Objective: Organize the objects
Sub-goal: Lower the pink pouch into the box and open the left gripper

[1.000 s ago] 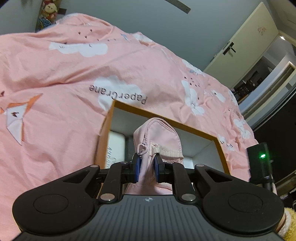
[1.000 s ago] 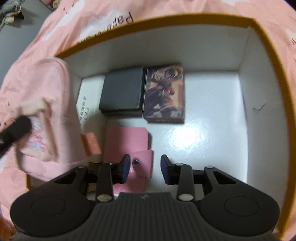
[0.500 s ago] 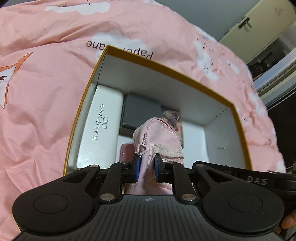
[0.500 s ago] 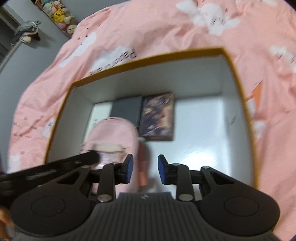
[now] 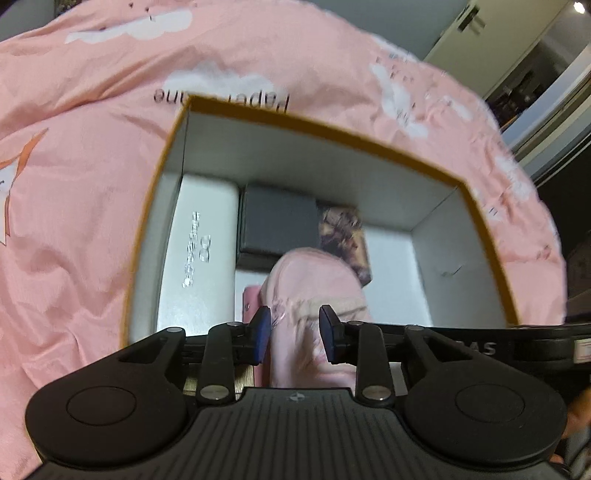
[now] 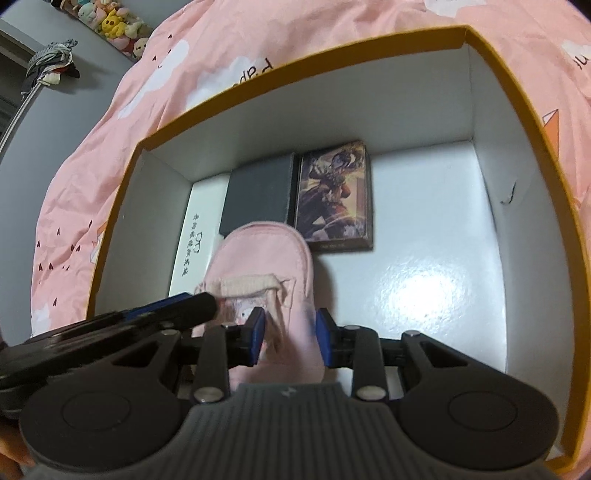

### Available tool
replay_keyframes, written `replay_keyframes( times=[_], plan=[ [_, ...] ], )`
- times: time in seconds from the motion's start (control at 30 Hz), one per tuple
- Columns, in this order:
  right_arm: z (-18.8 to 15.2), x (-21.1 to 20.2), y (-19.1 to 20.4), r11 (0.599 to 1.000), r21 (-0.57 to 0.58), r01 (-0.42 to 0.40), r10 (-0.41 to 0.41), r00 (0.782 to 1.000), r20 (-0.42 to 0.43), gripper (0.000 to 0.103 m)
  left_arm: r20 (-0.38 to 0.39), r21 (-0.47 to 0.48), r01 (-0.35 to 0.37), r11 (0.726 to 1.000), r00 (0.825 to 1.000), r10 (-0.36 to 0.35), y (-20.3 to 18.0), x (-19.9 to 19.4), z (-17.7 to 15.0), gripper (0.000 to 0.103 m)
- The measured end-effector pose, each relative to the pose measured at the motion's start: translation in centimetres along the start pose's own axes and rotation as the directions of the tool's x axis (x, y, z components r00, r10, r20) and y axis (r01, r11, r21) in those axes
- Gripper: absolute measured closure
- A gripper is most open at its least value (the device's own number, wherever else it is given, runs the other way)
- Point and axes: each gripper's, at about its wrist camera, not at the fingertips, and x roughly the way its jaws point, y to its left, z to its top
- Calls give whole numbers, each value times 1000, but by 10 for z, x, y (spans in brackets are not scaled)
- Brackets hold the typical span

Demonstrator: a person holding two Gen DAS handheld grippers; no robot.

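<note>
1. The small pink fabric pouch (image 5: 314,291) sits low-centre inside the orange-rimmed white cardboard box (image 5: 480,206).
2. The left hand-held gripper (image 5: 293,330) is opening, pads clear of the pouch; it should withdraw straight.
3. The right hand-held gripper (image 6: 290,334) stands apart astride it.

Both wrist cameras looked steeply down along their own fingers into the same open box (image 5: 476,206) on a pink bedspread (image 5: 81,206), each from close above its near side. The left view sat slightly farther back and took in a doorway (image 5: 524,77) at upper right, while the right view hung nearer, showing a shelf of plush toys (image 6: 110,26) at upper left. Both shared the white case (image 5: 199,254) (image 6: 195,236), the dark box (image 5: 277,221) (image 6: 258,195), the illustrated card box (image 5: 343,236) (image 6: 334,195) and the pink pouch (image 5: 314,280) (image 6: 266,254).
</note>
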Motion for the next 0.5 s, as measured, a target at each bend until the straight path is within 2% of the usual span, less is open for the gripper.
replay_keyframes(
  times=[0.1,0.27,0.47,0.5],
  plan=[
    [3,4,0,1000,-1,-2,2,1000,-11,70,45,-20,18,1000,999,-17,4,-12,3,69],
    [3,10,11,999,-27,-30,29,999,-23,78,95,-34,24,999,995,-21,6,-26,3,69],
    [4,17,9,999,32,-10,11,999,-36,77,129,-4,11,1000,992,-11,4,-27,-3,69],
    [4,15,9,999,29,-13,14,999,-32,74,134,3,7,1000,991,-8,4,-29,-4,69]
  ],
)
